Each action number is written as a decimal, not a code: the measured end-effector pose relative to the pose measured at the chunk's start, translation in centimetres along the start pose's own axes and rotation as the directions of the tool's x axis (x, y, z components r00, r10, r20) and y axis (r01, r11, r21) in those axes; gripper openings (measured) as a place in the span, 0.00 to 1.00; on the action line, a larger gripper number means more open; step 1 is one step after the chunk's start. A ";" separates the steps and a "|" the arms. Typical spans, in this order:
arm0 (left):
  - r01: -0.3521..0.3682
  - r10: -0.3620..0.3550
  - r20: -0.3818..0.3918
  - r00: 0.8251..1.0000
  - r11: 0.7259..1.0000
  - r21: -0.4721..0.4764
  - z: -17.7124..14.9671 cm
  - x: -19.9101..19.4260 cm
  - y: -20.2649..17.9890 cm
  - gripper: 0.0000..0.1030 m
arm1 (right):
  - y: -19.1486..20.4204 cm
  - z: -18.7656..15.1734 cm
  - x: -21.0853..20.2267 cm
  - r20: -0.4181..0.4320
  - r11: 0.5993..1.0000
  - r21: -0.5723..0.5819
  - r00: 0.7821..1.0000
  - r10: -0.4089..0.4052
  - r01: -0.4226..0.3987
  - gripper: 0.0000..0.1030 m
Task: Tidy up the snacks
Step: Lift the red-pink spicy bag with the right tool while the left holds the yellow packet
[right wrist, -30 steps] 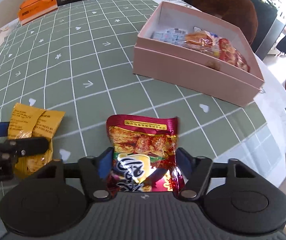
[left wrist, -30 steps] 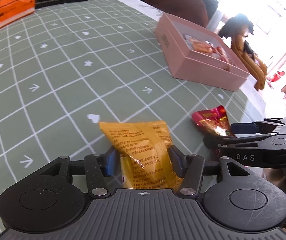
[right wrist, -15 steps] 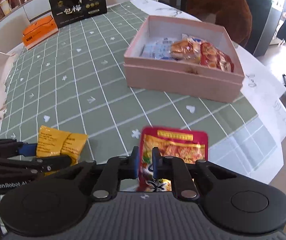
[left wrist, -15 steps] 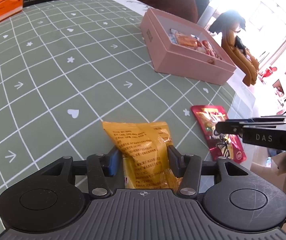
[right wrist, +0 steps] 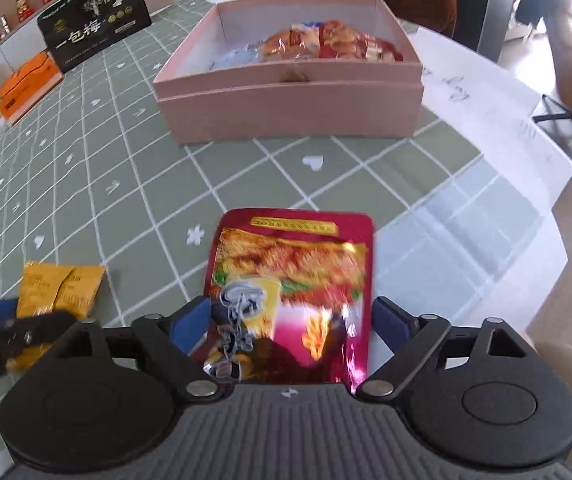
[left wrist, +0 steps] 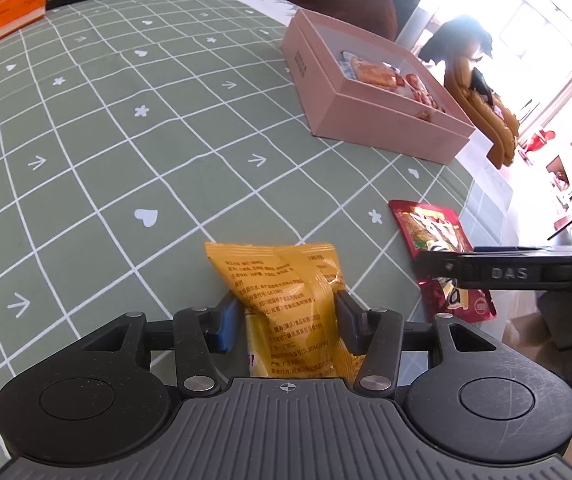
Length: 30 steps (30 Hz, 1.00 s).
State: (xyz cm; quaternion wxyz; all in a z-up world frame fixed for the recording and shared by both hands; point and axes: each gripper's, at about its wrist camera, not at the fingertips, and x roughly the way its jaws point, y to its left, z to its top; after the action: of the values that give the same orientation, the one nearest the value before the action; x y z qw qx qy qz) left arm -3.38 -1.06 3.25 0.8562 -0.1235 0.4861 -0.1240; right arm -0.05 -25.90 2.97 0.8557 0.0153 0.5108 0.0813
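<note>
While carrying toward pink box | left gripper pinching yellow packet | right gripper spread around red packet | could drop short

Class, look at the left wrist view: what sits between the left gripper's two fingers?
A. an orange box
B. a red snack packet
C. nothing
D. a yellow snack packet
D: the yellow packet lies between the fingers of the left gripper, which press its sides; the red packet is off to the right, by the right gripper.
</note>
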 end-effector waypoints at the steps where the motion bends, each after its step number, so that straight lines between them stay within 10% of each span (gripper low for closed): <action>1: 0.000 0.000 0.000 1.000 1.000 0.001 0.0 0.0 0.0 0.53 | 0.3 0.2 0.3 0.000 1.000 -0.011 1.000 -0.009 0.009 0.92; 9: 0.008 -0.008 0.004 1.000 1.000 -0.006 -0.1 -0.1 0.2 0.53 | 2.1 -0.2 0.9 -0.027 0.992 -0.115 0.999 -0.046 0.042 1.00; 20: 0.008 -0.008 0.007 1.000 1.000 0.001 -0.2 -0.1 0.1 0.53 | 0.5 0.5 -2.3 -0.082 0.999 -0.048 0.997 0.016 -0.020 0.52; 30: 0.004 -0.004 0.006 1.000 1.000 0.007 -0.3 -0.1 0.0 0.53 | 0.6 0.7 -4.5 -0.033 0.997 -0.061 0.999 0.040 -0.042 0.39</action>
State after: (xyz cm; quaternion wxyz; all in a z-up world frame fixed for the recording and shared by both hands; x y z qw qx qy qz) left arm -3.72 -1.08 3.22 0.8579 -0.1219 0.4828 -0.1271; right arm -1.61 -25.92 7.24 0.8458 -0.0017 0.5210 0.1147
